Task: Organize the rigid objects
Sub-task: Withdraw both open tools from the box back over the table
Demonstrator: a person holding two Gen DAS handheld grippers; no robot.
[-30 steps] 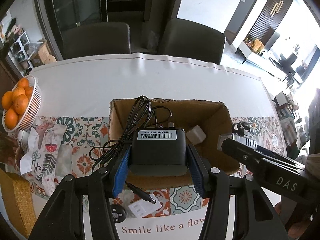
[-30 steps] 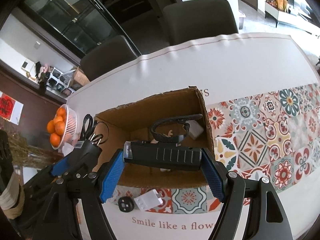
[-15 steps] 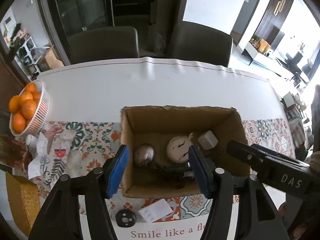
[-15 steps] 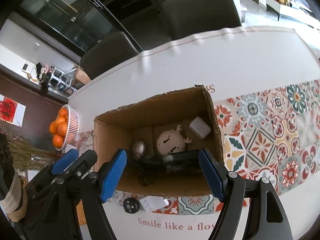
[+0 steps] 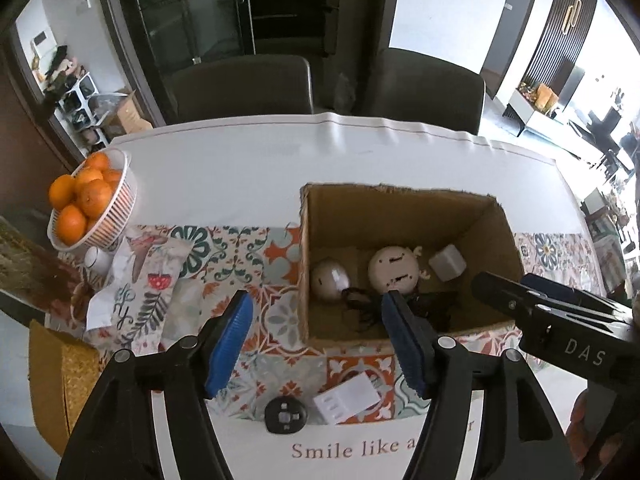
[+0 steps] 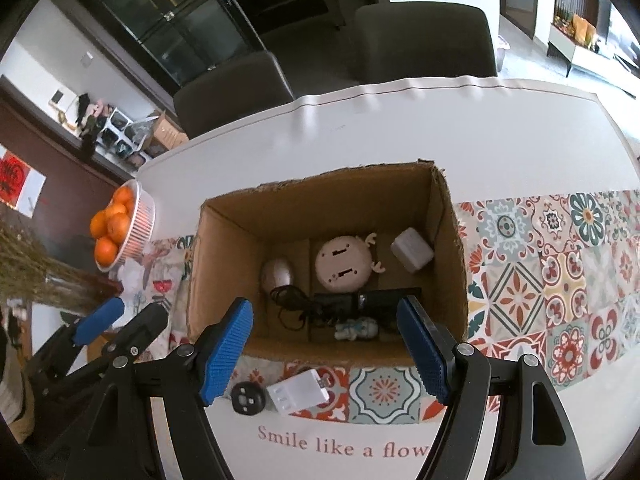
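Open brown cardboard box (image 6: pixel 444 216) – one white ribbed bowl of oranges (image 5: pixel 116 204) beside it; left gripper (image 5: pixel 316 344) opening, empty; right gripper (image 6: pixel 324 344) released.

Cardboard box (image 6: pixel 448 216): near wall hides the floor strip behind it. Black items (image 6: pixel 352 304) inside the box, beside the round beige piece (image 6: pixel 344 264): shapes merge, kind unclear. Small pale figure (image 6: pixel 356 330) against the near wall: too small to identify. Tablecloth lettering (image 5: pixel 348 448) before the box: cut off by gripper finger.

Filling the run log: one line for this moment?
left tool: opening, empty | right tool: open, empty | cardboard box: holds items | white plug: outside box
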